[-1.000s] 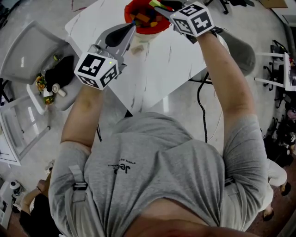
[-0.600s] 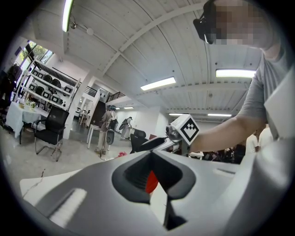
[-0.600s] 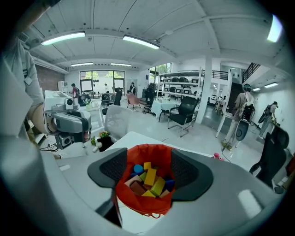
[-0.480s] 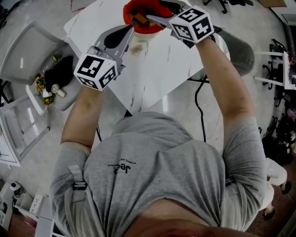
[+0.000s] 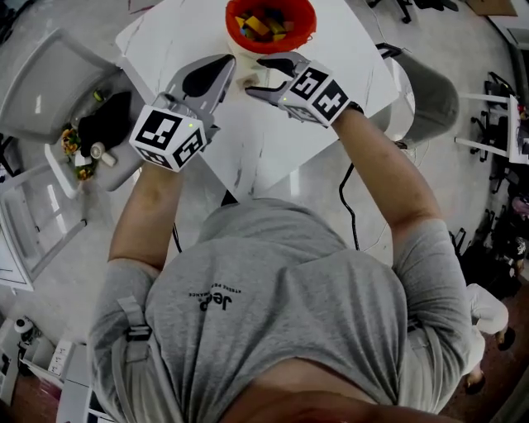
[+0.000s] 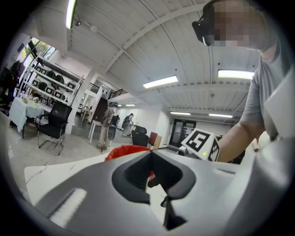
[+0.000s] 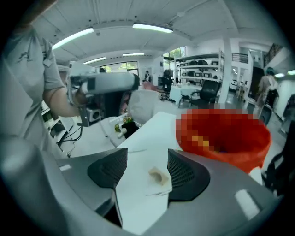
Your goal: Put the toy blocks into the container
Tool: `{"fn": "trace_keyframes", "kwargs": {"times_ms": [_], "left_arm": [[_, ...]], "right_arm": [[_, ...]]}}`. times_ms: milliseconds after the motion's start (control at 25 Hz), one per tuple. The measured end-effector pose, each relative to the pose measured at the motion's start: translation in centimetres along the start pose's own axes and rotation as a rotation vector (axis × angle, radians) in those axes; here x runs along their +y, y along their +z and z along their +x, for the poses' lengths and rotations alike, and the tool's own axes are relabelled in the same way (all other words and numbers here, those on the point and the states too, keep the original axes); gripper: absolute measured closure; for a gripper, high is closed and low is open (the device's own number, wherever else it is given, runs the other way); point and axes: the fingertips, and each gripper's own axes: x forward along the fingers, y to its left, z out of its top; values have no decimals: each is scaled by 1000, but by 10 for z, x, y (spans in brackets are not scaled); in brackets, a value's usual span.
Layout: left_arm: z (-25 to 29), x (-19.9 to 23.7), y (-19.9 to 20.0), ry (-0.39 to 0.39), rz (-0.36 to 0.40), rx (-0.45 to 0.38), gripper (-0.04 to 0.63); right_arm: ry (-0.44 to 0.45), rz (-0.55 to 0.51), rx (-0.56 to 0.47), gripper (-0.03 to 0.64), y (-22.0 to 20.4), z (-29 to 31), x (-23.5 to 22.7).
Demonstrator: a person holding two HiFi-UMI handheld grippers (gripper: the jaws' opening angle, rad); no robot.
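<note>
Tan block [image 7: 158, 176] lies on the counter [image 7: 138, 203] between the right tool's [image 7: 146, 161] just-opened jaws, untouched. Red container [image 5: 307, 29] stands close beyond it.

Draws the right gripper [image 5: 258, 77] back off the container [image 5: 234, 37], nearer the body and lower, close over the table [image 5: 306, 124]. Has just been opening its jaws: holds them apart now, without the yellow-green block carried at the fingertips earlier. Brackets instead a small pale block [image 7: 158, 176] on the tabletop between the fingers, pads not pressing it. Leaves the toy blocks [image 5: 266, 23] in the container uncovered.
</note>
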Motion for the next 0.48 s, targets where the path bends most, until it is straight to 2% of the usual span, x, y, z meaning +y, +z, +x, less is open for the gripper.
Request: {"fn": "trace_keyframes", "kwargs": {"times_ms": [120, 200, 320, 480], "left_arm": [[-11, 5, -14, 19, -17, 16, 539], [-19, 8, -23, 29, -27, 28, 538], [-31, 10, -36, 40, -35, 45, 538], [-45, 17, -49, 56, -45, 57, 538]], "right_arm": [[-94, 202, 65, 344, -42, 31, -9], [-146, 299, 105, 344, -67, 49, -12], [-198, 364, 143, 342, -91, 72, -16], [-244, 471, 163, 284, -109, 95, -27]]}}
